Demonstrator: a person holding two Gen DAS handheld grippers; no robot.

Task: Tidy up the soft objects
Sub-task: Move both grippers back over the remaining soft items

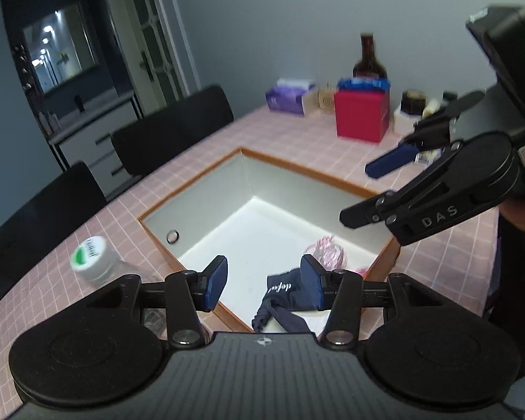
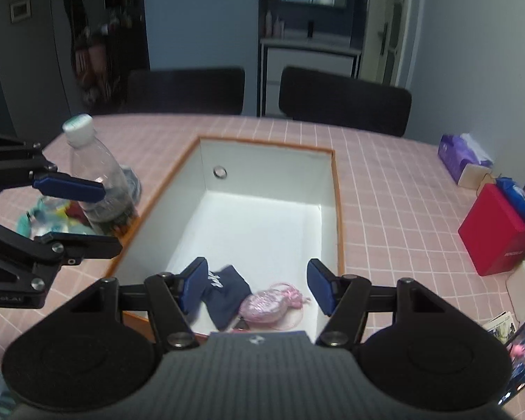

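Two soft things, the navy cloth (image 2: 225,292) and pink pouch (image 2: 262,306), lie at the white box's (image 2: 262,161) near end; we hold both grippers, left (image 1: 262,285) and right (image 2: 257,288), spread above them, empty.

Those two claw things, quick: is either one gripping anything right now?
Left gripper: open, holding nothing.
Right gripper: open, holding nothing.

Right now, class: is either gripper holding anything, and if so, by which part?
Nothing is held. The left gripper and right gripper are both open above the box; the navy pouch and pink pouch lie inside it.
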